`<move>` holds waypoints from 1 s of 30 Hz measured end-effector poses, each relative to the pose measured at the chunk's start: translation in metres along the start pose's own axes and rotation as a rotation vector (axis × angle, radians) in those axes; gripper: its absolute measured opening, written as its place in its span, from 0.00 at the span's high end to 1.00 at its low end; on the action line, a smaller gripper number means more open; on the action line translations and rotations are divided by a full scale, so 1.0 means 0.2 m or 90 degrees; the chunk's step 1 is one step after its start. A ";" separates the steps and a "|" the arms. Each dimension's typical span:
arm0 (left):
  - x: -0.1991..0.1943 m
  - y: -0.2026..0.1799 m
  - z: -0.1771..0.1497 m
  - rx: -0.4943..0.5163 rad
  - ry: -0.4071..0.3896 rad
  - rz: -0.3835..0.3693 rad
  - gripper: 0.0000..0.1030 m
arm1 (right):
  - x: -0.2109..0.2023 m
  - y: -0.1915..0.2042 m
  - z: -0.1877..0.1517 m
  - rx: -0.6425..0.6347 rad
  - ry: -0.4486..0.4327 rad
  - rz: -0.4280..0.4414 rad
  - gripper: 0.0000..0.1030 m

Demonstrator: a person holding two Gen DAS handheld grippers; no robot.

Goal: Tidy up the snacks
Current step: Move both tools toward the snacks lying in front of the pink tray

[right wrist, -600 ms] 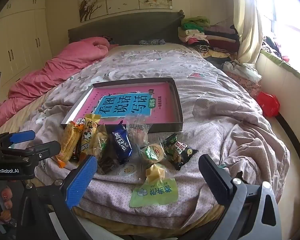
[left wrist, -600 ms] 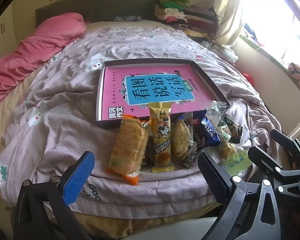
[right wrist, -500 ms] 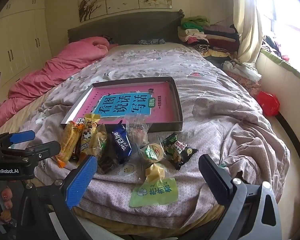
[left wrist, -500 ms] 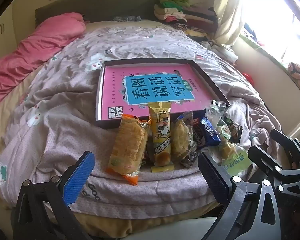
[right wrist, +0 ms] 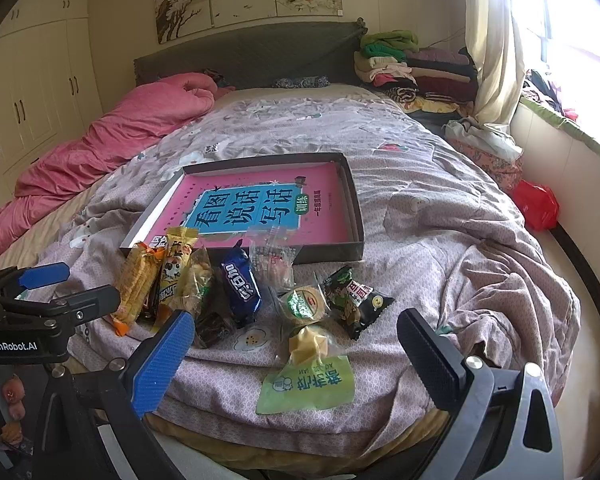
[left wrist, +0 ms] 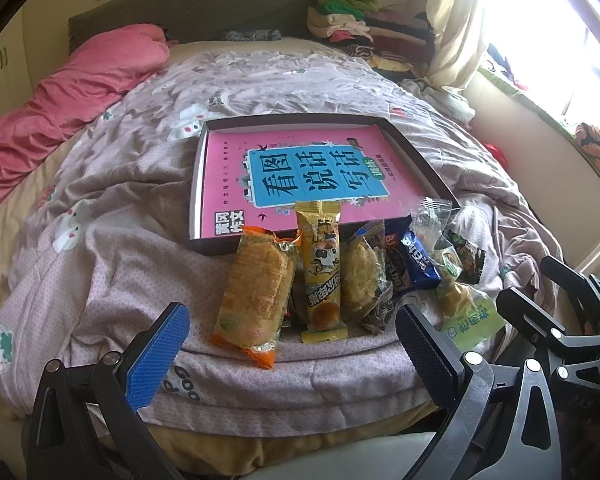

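Left wrist view: snacks point(left wrist: 320, 276) lie in a row near the bed's point(left wrist: 120, 220) foot edge, before the tray point(left wrist: 198, 184). Both grippers' fingers point(left wrist: 158, 356) wide open, empty. Wrappers probably light, crinkly, slippery; pinch mid-body, gently.

A pink duvet point(right wrist: 112, 140) lies bunched along the bed's left side, folded clothes point(right wrist: 412, 68) stacked by the headboard point(right wrist: 252, 56).
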State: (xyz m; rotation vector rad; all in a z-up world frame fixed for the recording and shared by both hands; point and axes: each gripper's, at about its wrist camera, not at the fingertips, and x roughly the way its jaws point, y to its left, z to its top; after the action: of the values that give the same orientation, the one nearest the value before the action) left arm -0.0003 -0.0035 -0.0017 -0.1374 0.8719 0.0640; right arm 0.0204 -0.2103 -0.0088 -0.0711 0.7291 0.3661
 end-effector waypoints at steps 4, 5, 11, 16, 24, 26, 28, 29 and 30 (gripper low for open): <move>0.00 -0.01 0.00 0.000 0.002 0.000 0.00 | 0.00 -0.01 0.00 0.002 0.003 -0.001 0.01; 0.00 -0.01 0.00 0.000 0.002 0.001 0.00 | 0.01 -0.01 0.00 0.003 0.005 -0.001 0.01; 0.04 0.01 -0.01 -0.008 0.022 -0.007 0.00 | 0.03 -0.02 0.00 0.011 0.019 0.002 0.01; 0.06 0.04 0.00 -0.023 0.051 -0.013 0.00 | 0.06 -0.03 -0.01 0.012 0.029 0.002 0.01; 0.11 0.13 0.00 -0.055 0.058 -0.008 0.00 | 0.12 -0.06 -0.03 0.016 0.054 -0.001 0.01; 0.13 0.16 0.01 -0.064 0.059 -0.006 0.00 | 0.14 -0.07 -0.03 0.016 0.061 -0.003 0.01; 0.14 0.19 0.01 -0.073 0.072 0.001 0.00 | 0.16 -0.07 -0.03 0.015 0.065 -0.001 0.01; 0.16 0.21 0.01 -0.080 0.077 -0.001 0.00 | 0.17 -0.08 -0.04 0.016 0.069 -0.002 0.01; 0.17 0.23 0.01 -0.087 0.082 -0.008 0.00 | 0.18 -0.09 -0.04 0.019 0.074 0.001 0.01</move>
State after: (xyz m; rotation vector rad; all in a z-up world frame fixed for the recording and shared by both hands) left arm 0.0176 0.0420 -0.0310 -0.2764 0.9948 0.1041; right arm 0.0462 -0.2170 -0.0392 -0.0644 0.8489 0.3540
